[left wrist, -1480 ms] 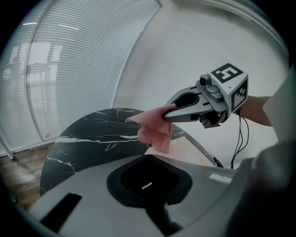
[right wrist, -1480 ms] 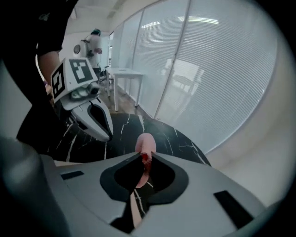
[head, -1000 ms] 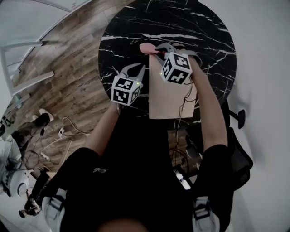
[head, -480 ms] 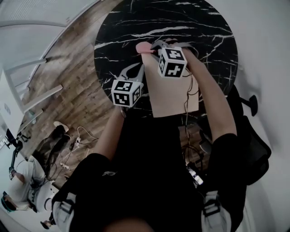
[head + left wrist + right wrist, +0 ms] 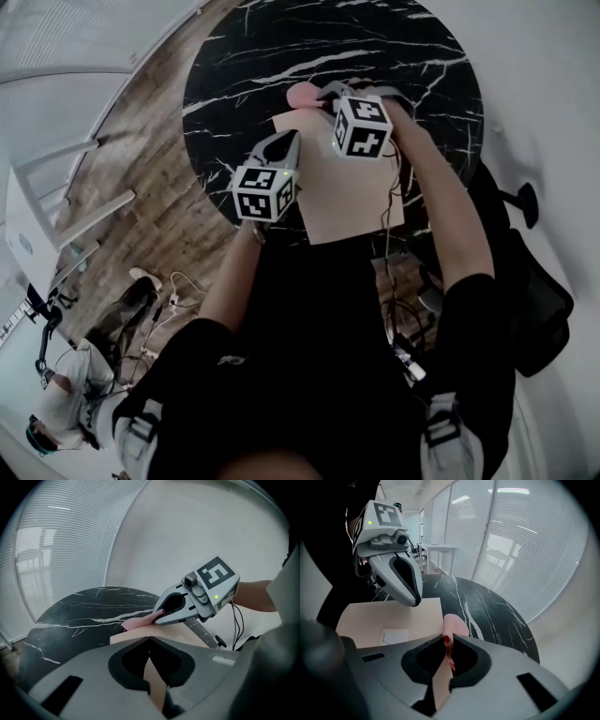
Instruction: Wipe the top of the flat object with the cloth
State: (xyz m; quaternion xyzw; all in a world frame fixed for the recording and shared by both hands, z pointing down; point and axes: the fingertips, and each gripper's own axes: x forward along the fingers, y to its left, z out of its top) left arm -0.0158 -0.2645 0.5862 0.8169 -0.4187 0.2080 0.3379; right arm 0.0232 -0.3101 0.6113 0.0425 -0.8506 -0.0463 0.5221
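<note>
The right claw (image 5: 449,638) is clamped on the pink cloth (image 5: 454,623) at the flat board's (image 5: 342,199) far edge, while the left claw (image 5: 149,638) is closed and empty.

Grippers: we count two, the left gripper (image 5: 287,141) and the right gripper (image 5: 325,93).
Marker cubes (image 5: 264,192): we count two, one on each gripper.
Tables: one round black table (image 5: 281,47) with white veins.
Boards: one pale flat board (image 5: 347,202).
Cloths: one pink cloth (image 5: 302,94).
Chairs: we make out one black chair (image 5: 525,300).
People: we see two, the person (image 5: 309,375) holding the grippers and a second person (image 5: 66,412) low at the left edge.
</note>
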